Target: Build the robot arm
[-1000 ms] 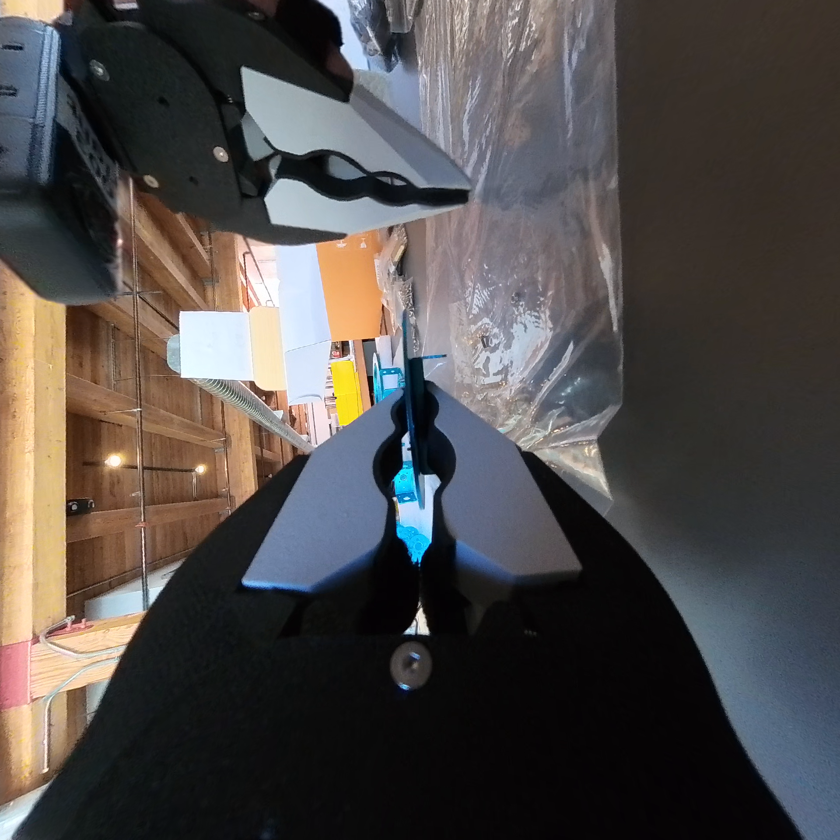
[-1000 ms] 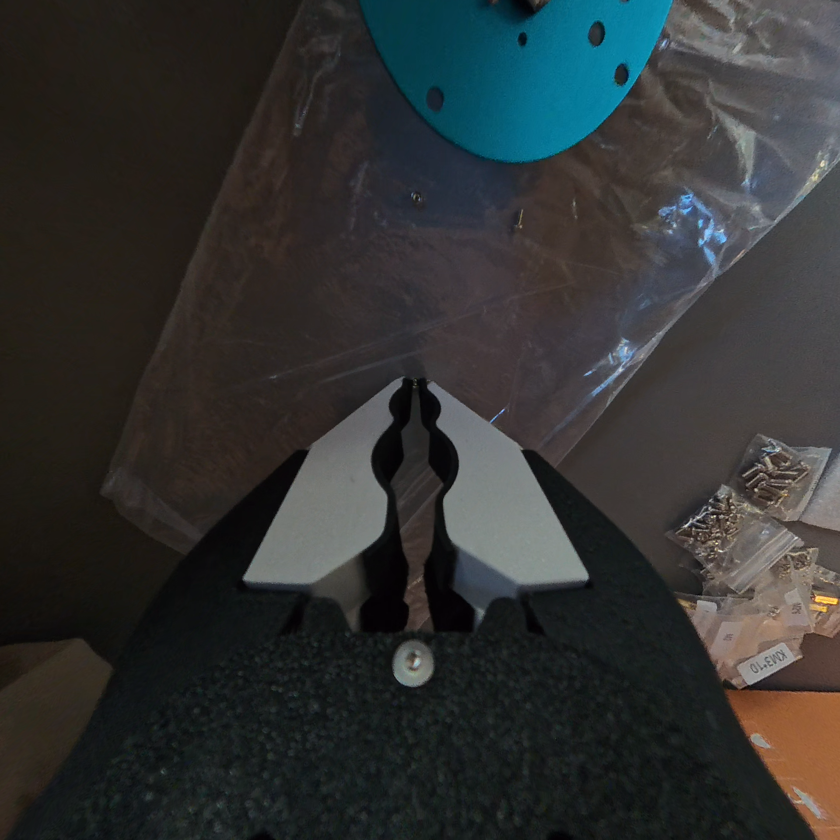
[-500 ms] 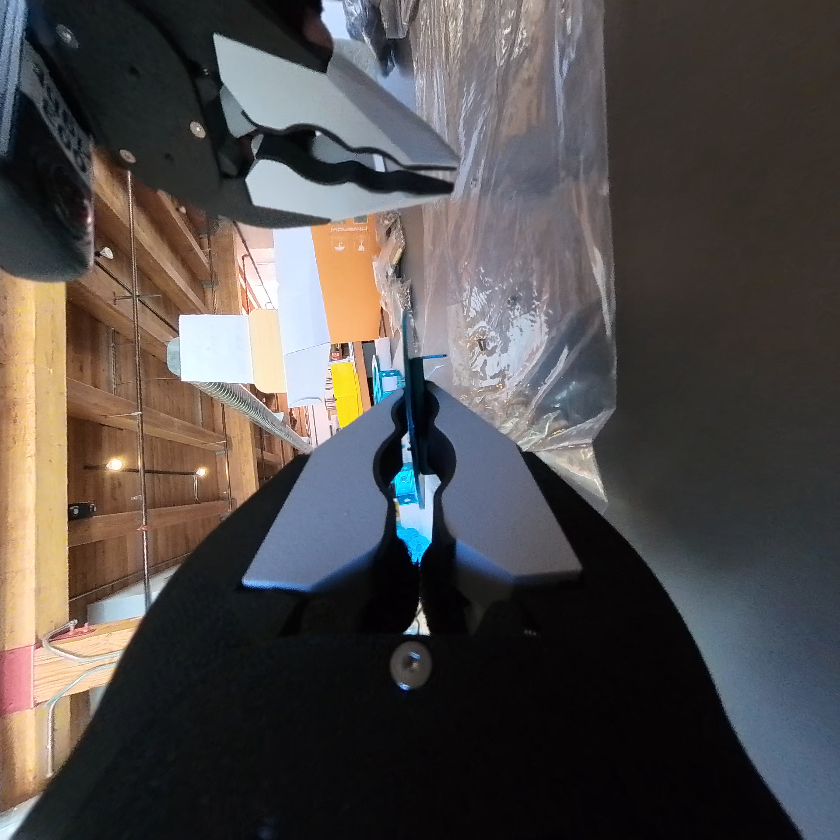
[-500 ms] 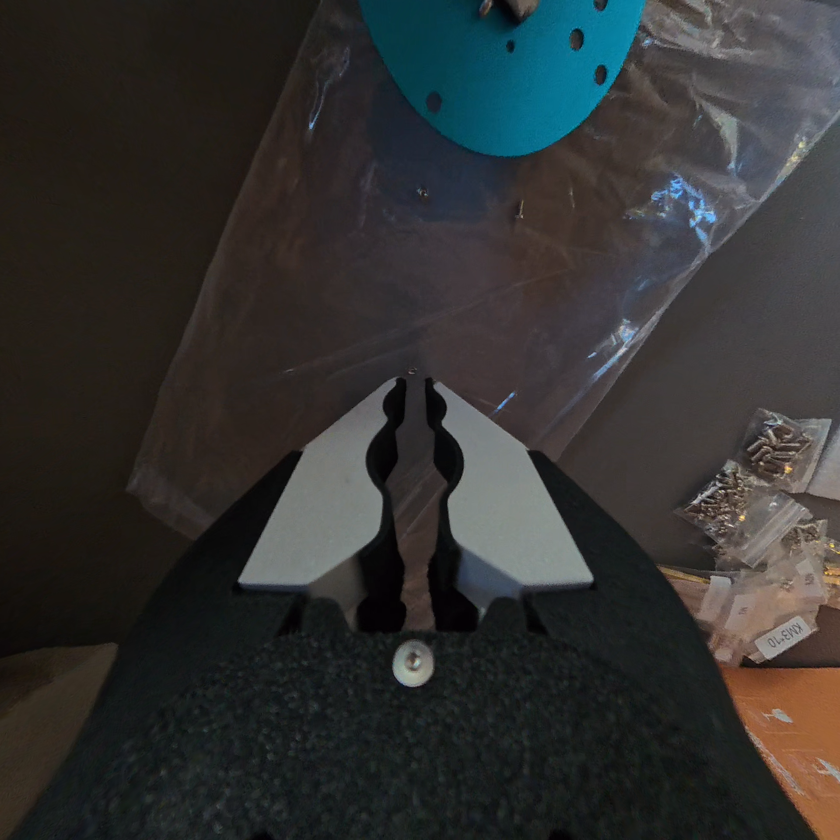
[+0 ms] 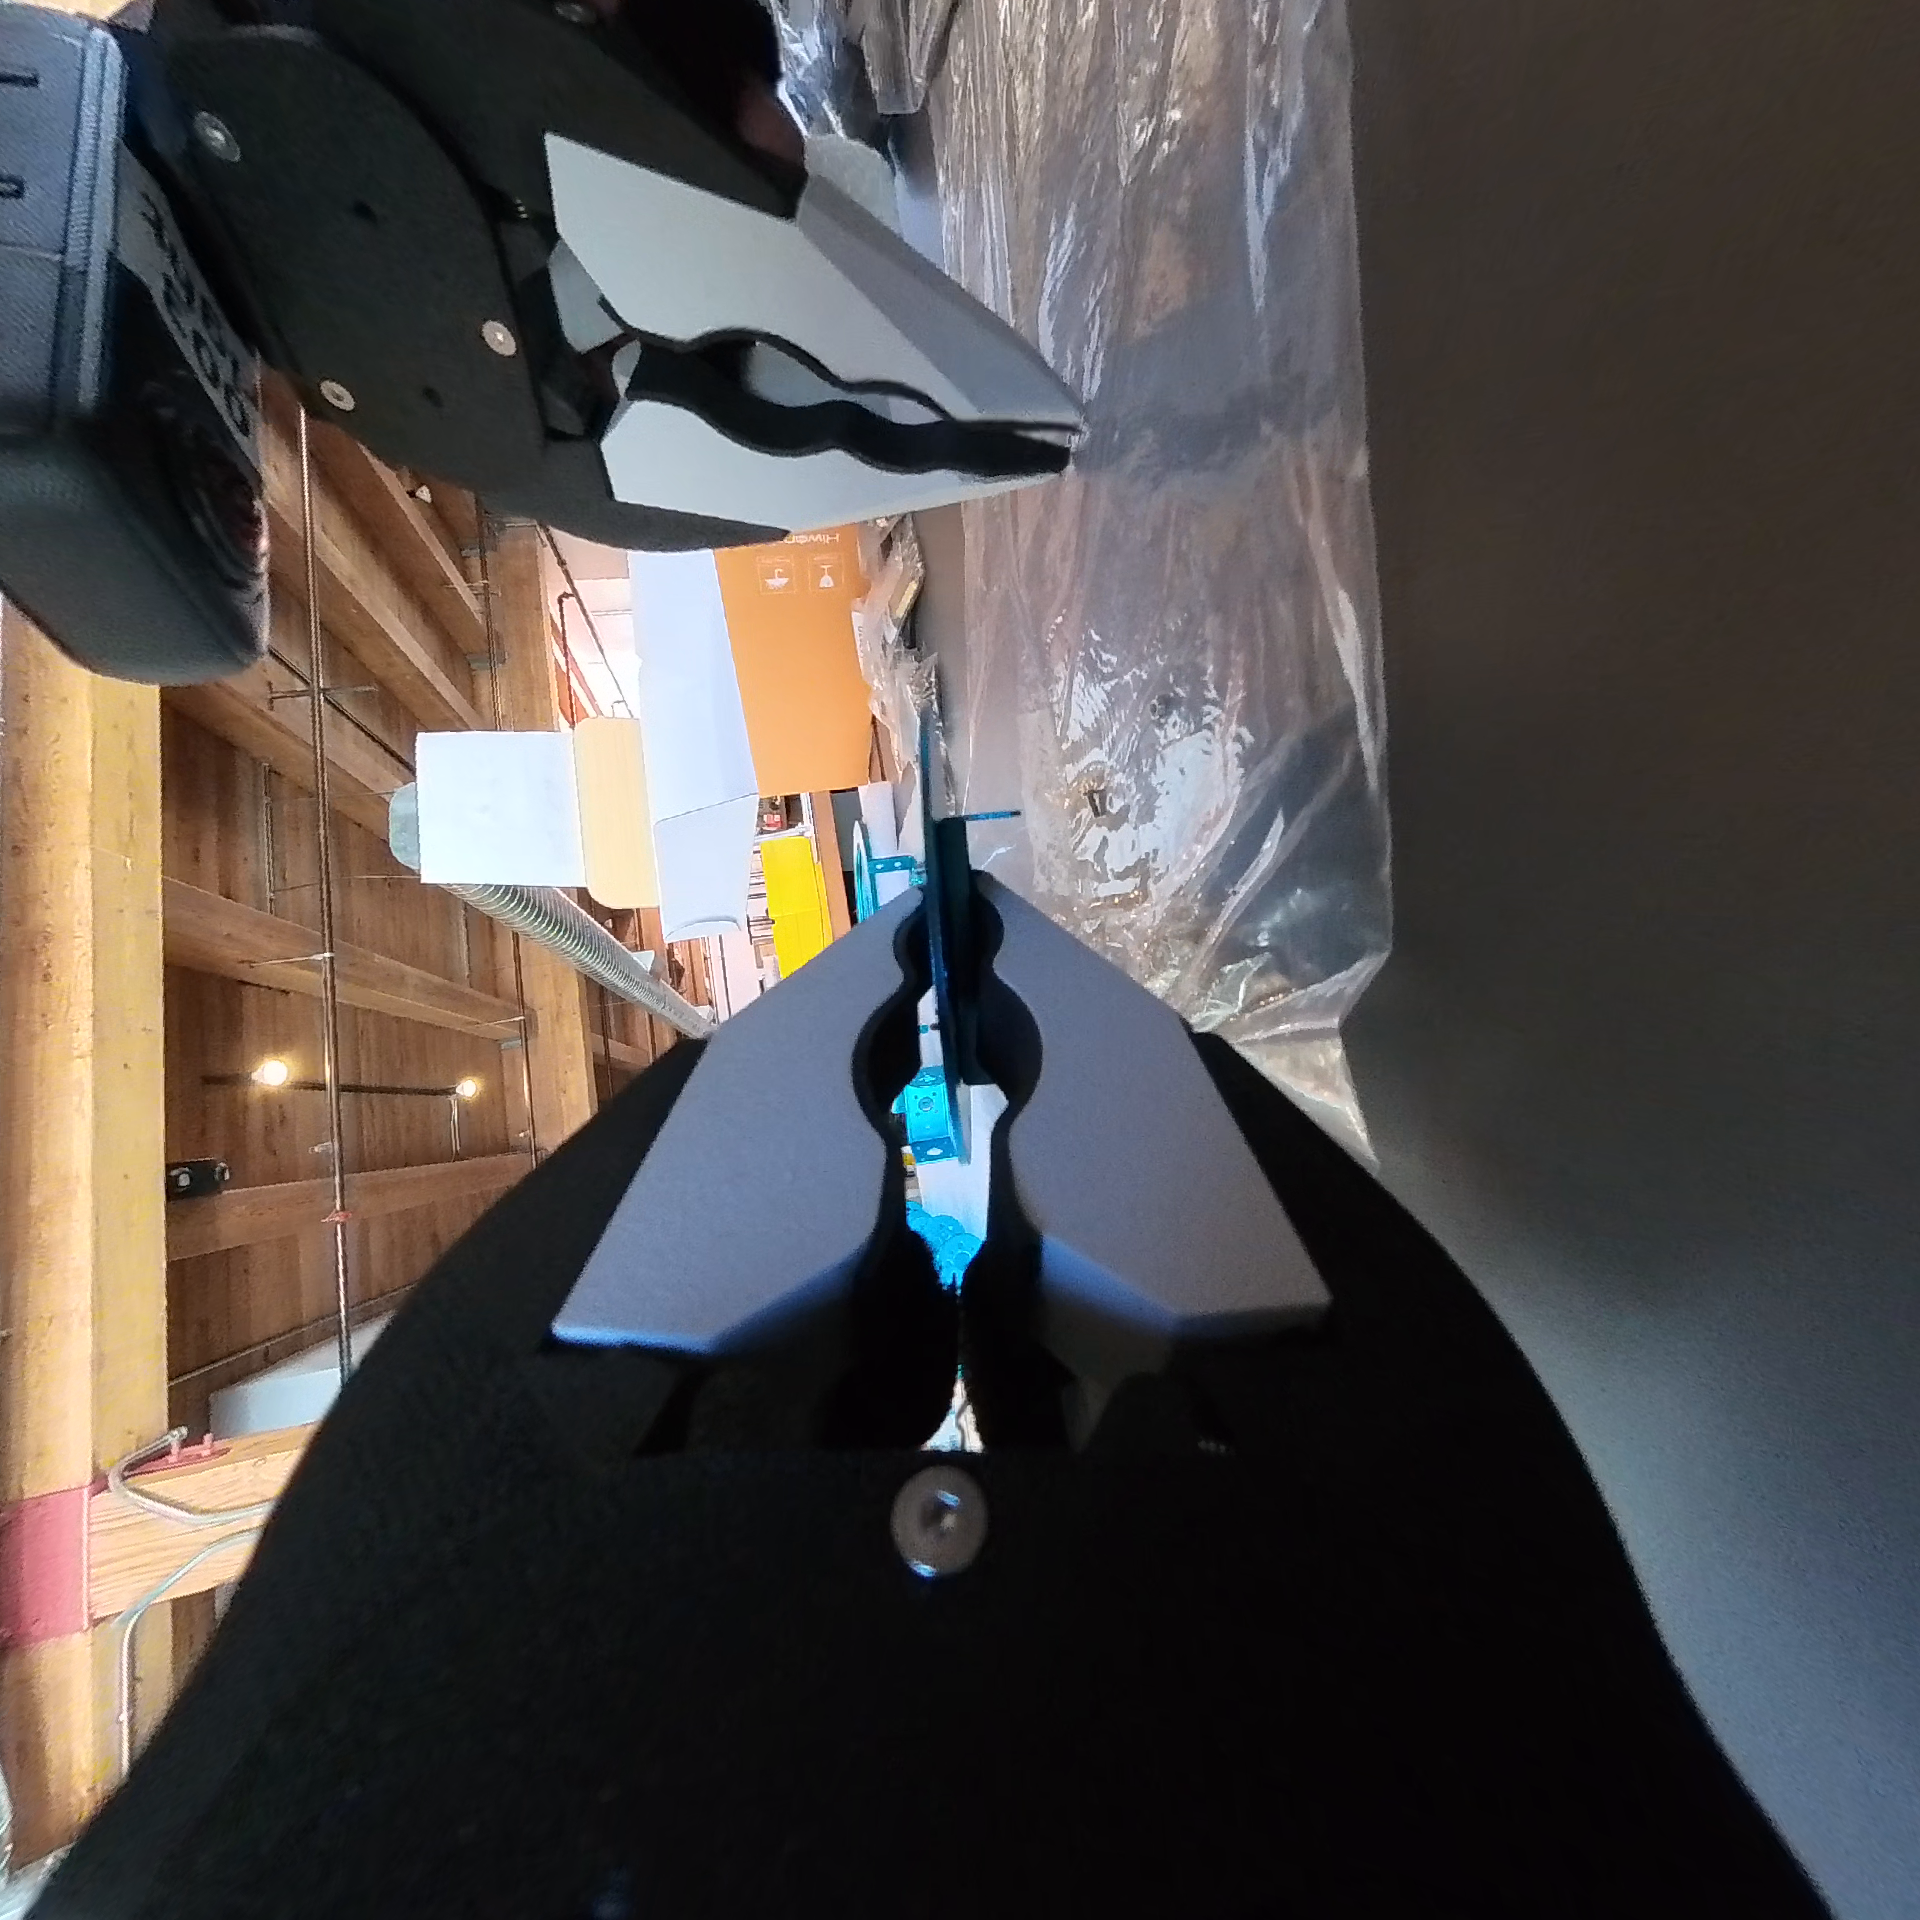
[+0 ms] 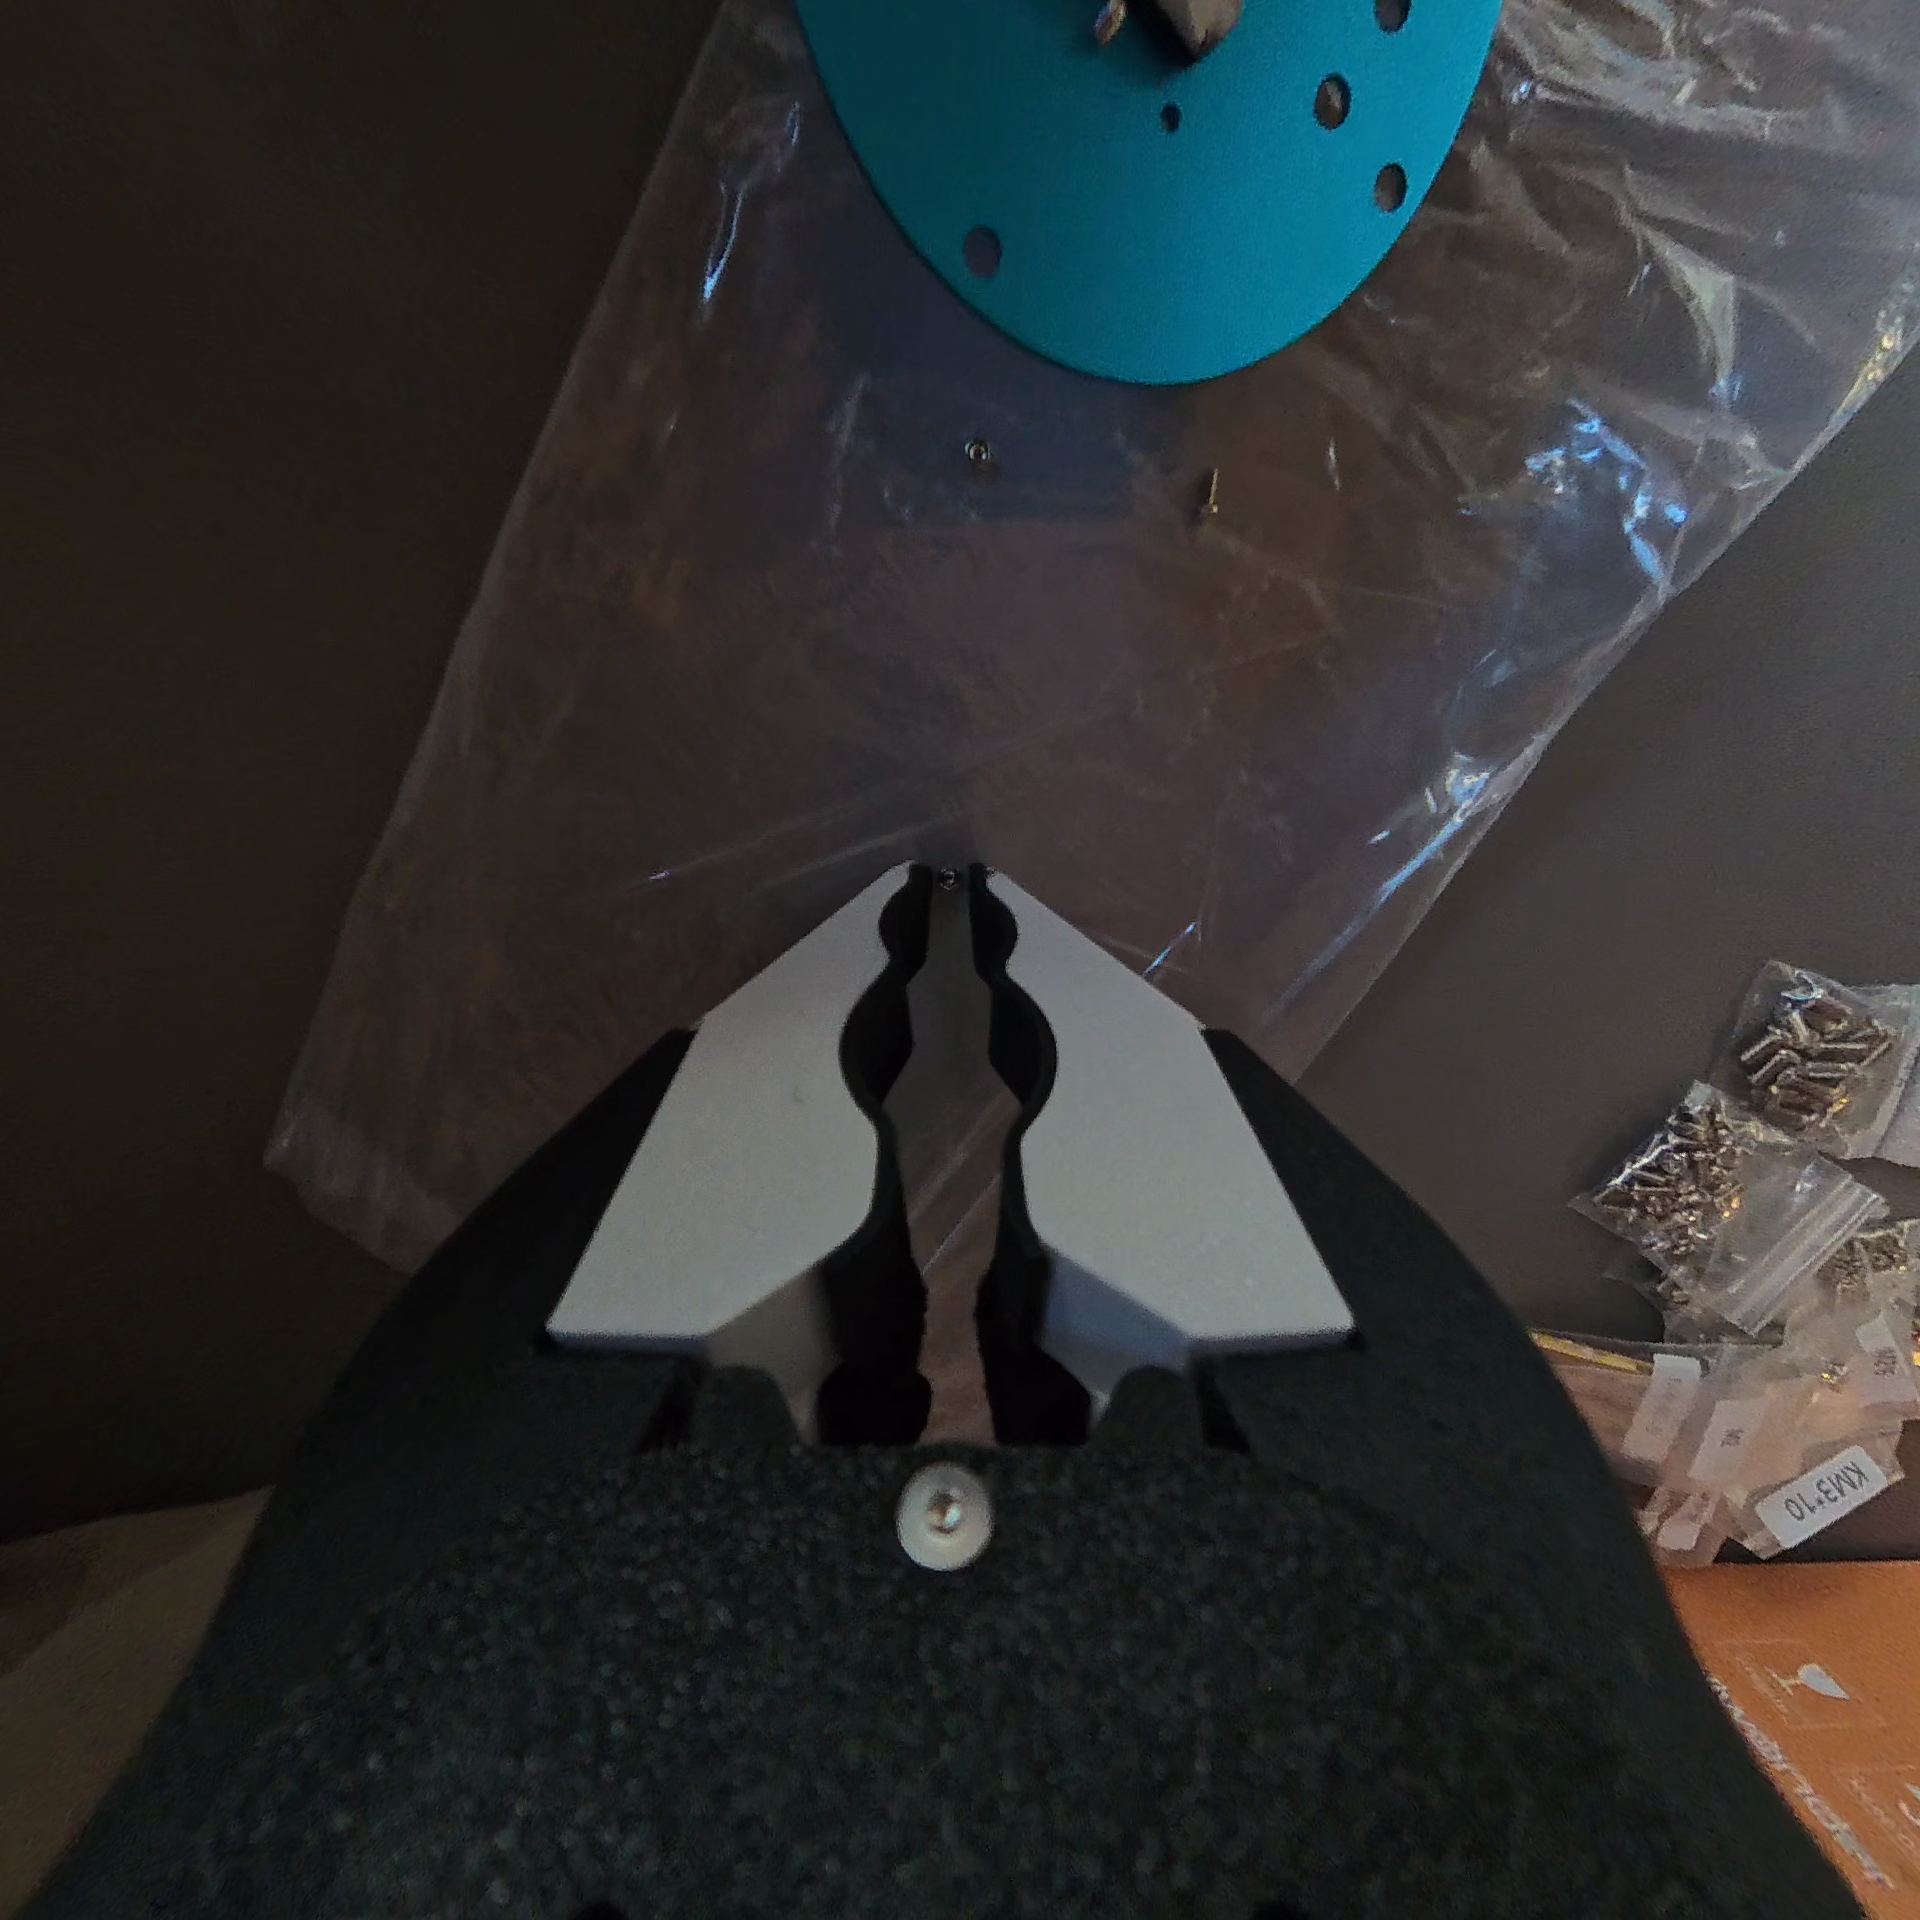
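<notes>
My left gripper (image 5: 951,899) is shut on a teal round plate (image 5: 940,831), which shows edge-on between its fingertips. The same plate (image 6: 1143,187), with several holes, hangs above a clear plastic bag (image 6: 831,675) in the right wrist view. My right gripper (image 6: 948,873) is open by a narrow gap, its tips down on the bag. A tiny screw (image 6: 948,879) lies between the tips. In the left wrist view the right gripper (image 5: 1065,447) comes in from the upper left onto the bag (image 5: 1195,623).
Two loose screws (image 6: 975,450) (image 6: 1208,488) lie on the bag under the plate. Several small bags of screws (image 6: 1714,1174) are piled at the right. An orange cardboard box (image 6: 1818,1714) is at the lower right. The dark table surface (image 6: 208,520) lies to the left. My right fingertips sit around 11 cm from my left ones.
My right gripper's jaws have widened slightly and it has shifted over the bag, with a tiny screw now showing between the tips. My left gripper still holds the plate in the same place.
</notes>
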{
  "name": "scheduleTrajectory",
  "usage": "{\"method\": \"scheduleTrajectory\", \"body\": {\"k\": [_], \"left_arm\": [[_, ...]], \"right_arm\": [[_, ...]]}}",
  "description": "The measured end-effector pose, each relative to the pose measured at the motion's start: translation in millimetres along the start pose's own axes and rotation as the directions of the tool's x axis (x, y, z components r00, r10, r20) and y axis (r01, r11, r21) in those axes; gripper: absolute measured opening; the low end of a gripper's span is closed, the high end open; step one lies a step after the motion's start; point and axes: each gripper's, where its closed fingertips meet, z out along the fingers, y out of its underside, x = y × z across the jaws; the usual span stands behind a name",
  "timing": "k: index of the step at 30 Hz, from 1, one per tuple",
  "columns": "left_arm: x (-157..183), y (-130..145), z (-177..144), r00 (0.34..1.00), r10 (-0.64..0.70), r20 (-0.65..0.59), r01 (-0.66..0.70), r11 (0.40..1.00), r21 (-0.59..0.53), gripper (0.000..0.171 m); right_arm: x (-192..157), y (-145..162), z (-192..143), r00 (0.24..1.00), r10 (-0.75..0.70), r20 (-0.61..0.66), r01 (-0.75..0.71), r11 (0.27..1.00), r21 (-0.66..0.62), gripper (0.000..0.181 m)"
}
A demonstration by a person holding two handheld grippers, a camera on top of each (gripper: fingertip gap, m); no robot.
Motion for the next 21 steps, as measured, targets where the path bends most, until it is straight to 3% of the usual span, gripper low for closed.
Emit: {"method": "scheduleTrajectory", "body": {"k": [15,21], "left_arm": [[1.7,-1.4,0.2,1.000,0.000,-0.005,0.000,1.000,0.005,0.001],[4.6,-5.3,1.5,1.000,0.000,-0.008,0.000,1.000,0.015,0.001]], "right_arm": [[4.1,-2.1,-6.3,1.000,-0.014,-0.023,0.015,1.000,0.016,0.002],[4.8,-33.0,-27.1,0.998,-0.063,-0.025,0.066,0.992,0.105,0.002]]}}
